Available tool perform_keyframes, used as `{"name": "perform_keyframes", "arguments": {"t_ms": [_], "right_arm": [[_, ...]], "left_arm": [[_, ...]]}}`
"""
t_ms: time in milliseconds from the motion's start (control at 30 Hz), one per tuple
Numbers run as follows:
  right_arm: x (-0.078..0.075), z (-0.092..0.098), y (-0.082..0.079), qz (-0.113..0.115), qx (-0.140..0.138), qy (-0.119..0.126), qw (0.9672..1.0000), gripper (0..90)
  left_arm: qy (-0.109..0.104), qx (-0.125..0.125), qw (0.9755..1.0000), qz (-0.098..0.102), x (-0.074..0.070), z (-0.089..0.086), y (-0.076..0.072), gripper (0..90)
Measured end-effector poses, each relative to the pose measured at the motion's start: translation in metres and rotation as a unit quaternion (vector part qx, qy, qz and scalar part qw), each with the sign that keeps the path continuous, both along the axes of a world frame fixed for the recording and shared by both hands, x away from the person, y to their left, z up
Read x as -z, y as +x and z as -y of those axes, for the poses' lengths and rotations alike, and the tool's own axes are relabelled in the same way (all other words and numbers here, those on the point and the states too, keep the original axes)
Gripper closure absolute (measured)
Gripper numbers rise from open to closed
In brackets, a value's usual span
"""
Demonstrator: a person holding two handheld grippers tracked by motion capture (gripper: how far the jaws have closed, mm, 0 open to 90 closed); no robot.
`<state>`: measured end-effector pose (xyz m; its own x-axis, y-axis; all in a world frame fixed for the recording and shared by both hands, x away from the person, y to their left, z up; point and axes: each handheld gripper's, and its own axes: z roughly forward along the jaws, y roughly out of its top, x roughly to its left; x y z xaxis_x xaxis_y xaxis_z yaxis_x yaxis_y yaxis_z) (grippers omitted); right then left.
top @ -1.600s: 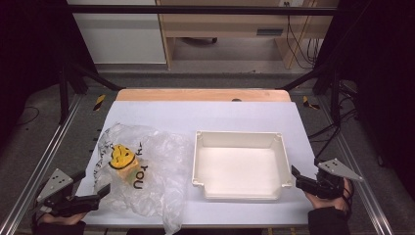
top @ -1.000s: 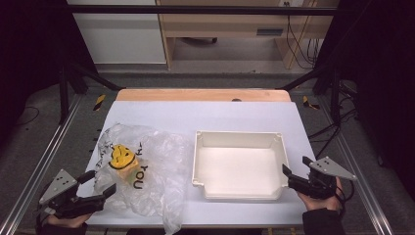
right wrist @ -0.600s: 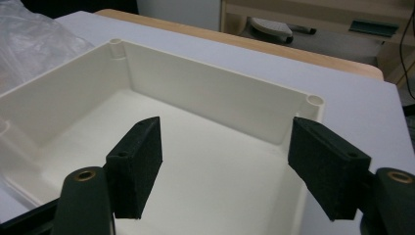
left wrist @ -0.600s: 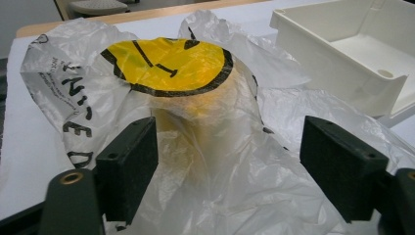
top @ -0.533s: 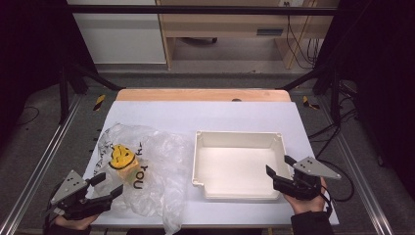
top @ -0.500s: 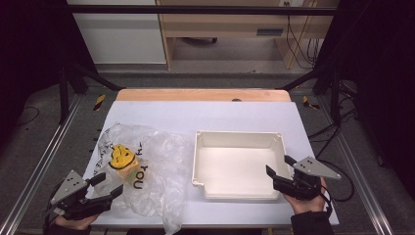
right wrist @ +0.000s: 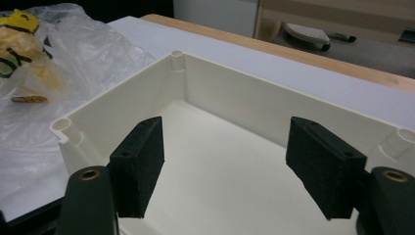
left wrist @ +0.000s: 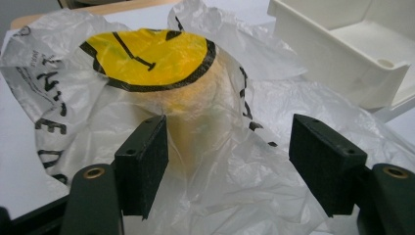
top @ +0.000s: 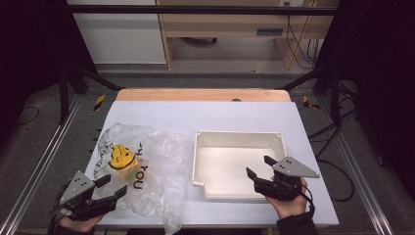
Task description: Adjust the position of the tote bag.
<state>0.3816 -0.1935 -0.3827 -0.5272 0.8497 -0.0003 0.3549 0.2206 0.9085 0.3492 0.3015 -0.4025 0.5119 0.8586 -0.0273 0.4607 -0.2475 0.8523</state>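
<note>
Right gripper (right wrist: 225, 164) jaws apart above cream tray (right wrist: 254, 105) floor; plastic bag (right wrist: 73, 54) beyond

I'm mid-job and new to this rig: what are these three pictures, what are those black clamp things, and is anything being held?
A person holds a two-jaw clamp in each hand. The high view looks down on the white table; the other two views ride on the clamps.

The left gripper, whose jaws have just been closing, is open around a crumpled clear plastic bag with a yellow smiley print; its pads are not pressing.

The right gripper hangs open over the empty cream plastic tray. Nothing is held.
</note>
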Motion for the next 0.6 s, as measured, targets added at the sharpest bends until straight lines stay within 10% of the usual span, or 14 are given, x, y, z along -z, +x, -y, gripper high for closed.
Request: {"name": "perform_keyframes", "arguments": {"t_ms": [600], "right_arm": [[-0.001, -0.070, 0.002, 0.001, -0.080, 0.009, 0.9967, 30.3]], "left_arm": [[0.023, 0.005, 0.9990, -0.037, 0.017, 0.004, 0.011, 71.5]]}}
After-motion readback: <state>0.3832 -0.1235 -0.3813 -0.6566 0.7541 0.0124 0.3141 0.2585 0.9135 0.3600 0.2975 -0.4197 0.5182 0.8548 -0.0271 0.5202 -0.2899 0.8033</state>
